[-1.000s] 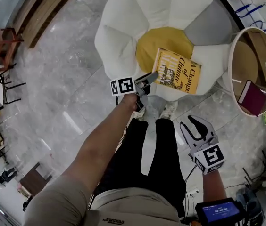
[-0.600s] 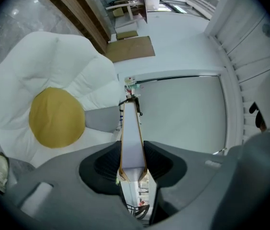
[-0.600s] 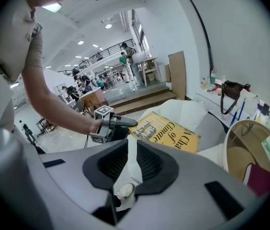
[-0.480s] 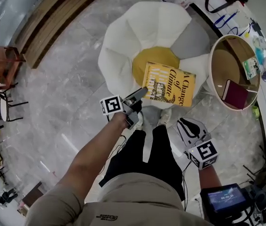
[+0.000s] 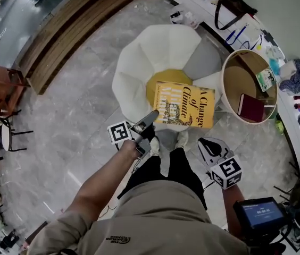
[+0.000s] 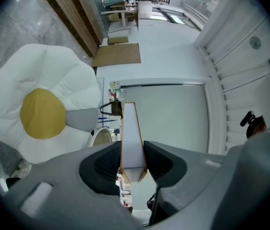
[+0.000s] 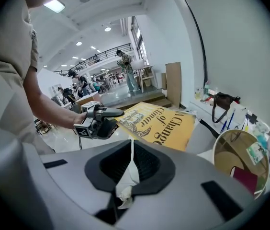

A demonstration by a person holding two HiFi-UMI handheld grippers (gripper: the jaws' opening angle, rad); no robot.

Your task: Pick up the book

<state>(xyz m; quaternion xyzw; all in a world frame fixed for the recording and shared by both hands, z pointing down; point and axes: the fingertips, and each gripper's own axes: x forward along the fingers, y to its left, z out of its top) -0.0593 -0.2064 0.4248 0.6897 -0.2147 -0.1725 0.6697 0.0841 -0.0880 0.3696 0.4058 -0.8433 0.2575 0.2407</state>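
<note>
Head view: the left tongs [image 5: 154, 114] pinch one corner of the yellow black-lettered book [image 5: 184, 104], which hangs flat in the air over the white-and-yellow egg-shaped cushion seat [image 5: 139, 62].

Left gripper view: the left tongs clamp the book's page edge from both sides.

Right gripper view: the right tongs [image 7: 131, 147] are closing, with nothing between them.

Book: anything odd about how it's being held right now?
Yes. The left gripper pinches the book by one corner only, so it juts out flat, unsupported, over the cushion. The right gripper has its jaws closing on nothing, clear of the book.
</note>
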